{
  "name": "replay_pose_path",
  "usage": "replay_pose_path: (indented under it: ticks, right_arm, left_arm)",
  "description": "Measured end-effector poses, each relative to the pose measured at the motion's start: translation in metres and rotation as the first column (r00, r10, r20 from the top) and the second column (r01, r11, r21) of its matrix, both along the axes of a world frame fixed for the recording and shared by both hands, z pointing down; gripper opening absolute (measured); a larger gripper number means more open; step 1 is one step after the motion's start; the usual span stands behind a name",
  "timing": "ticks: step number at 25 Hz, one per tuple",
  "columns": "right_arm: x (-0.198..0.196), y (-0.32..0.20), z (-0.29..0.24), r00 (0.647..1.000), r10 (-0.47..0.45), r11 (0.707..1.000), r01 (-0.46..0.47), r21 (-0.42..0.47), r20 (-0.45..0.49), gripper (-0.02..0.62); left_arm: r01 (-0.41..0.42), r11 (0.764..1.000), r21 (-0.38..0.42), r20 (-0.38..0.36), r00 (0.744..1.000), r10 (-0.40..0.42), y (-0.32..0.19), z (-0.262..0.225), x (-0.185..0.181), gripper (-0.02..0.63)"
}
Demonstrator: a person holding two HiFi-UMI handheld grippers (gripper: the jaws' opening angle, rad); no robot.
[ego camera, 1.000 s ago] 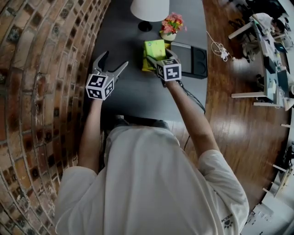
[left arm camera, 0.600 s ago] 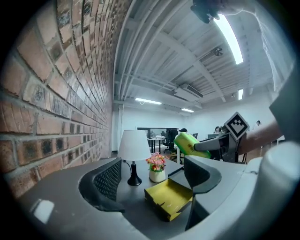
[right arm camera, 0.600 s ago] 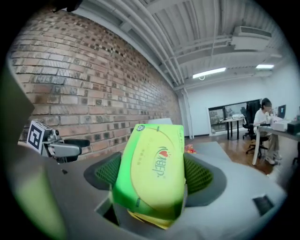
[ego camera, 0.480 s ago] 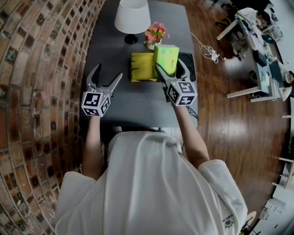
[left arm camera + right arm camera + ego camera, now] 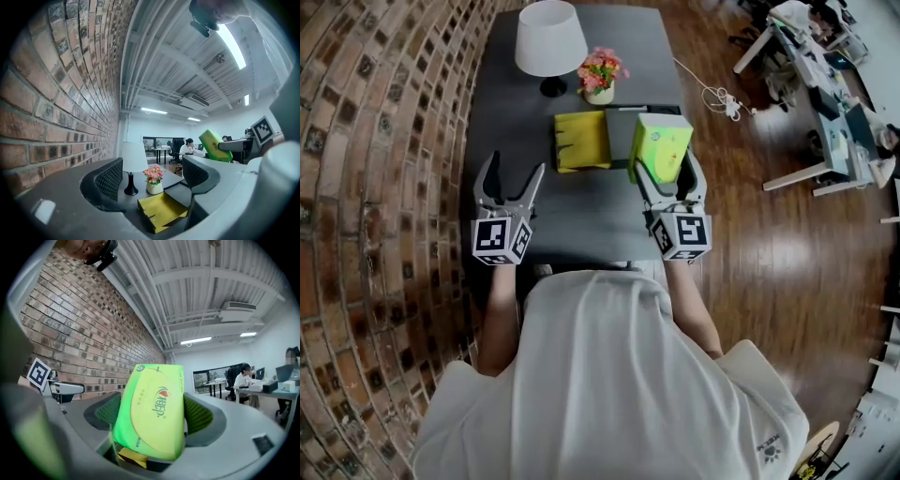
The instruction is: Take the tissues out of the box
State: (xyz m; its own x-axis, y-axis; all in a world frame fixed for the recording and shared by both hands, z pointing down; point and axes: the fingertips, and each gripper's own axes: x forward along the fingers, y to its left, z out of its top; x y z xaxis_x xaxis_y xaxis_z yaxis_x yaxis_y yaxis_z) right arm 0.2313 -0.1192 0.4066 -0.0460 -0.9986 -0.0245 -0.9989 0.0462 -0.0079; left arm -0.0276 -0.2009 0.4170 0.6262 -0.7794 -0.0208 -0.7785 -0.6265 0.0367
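A yellow cardboard box [image 5: 581, 141] lies open on the dark table [image 5: 581, 220], and it also shows low in the left gripper view [image 5: 161, 211]. My right gripper [image 5: 667, 171] is shut on a green tissue pack [image 5: 664, 145], holding it upright in the air to the right of the box. The pack [image 5: 152, 411] fills the gap between the right jaws, pressed on both sides. My left gripper [image 5: 516, 169] hovers left of the box; its jaws are closing and nothing is between them [image 5: 152, 176].
A white table lamp [image 5: 550, 37] and a small pot of flowers [image 5: 600, 70] stand at the table's far end. A black tray [image 5: 623, 114] lies behind the box. A brick wall [image 5: 375, 187] runs along the left; wooden floor [image 5: 769, 244] lies to the right.
The right gripper has carried the green pack out of the yellow box, to the right and nearer to me. The left gripper drew back slightly and its jaws narrowed.
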Motion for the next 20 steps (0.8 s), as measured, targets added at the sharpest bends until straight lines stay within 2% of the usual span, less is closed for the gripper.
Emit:
replay_pose_path:
  ticks: [3, 8, 20]
  right_arm:
    - [0.002, 0.014, 0.009, 0.999, 0.038, 0.999, -0.038, -0.001, 0.006, 0.423]
    - [-0.003, 0.022, 0.018, 0.996, 0.074, 0.997, -0.076, -0.026, -0.052, 0.423]
    - [-0.027, 0.014, 0.009, 0.994, 0.030, 1.000, -0.030, -0.004, -0.102, 0.423]
  left_arm:
    - [0.017, 1.000, 0.027, 0.007, 1.000, -0.017, 0.007, -0.007, 0.000, 0.385]
    - [0.031, 0.999, 0.036, 0.025, 0.999, -0.032, 0.010, -0.005, -0.002, 0.385]
    - [0.054, 0.997, 0.046, 0.026, 0.998, -0.056, 0.012, -0.003, -0.003, 0.383]
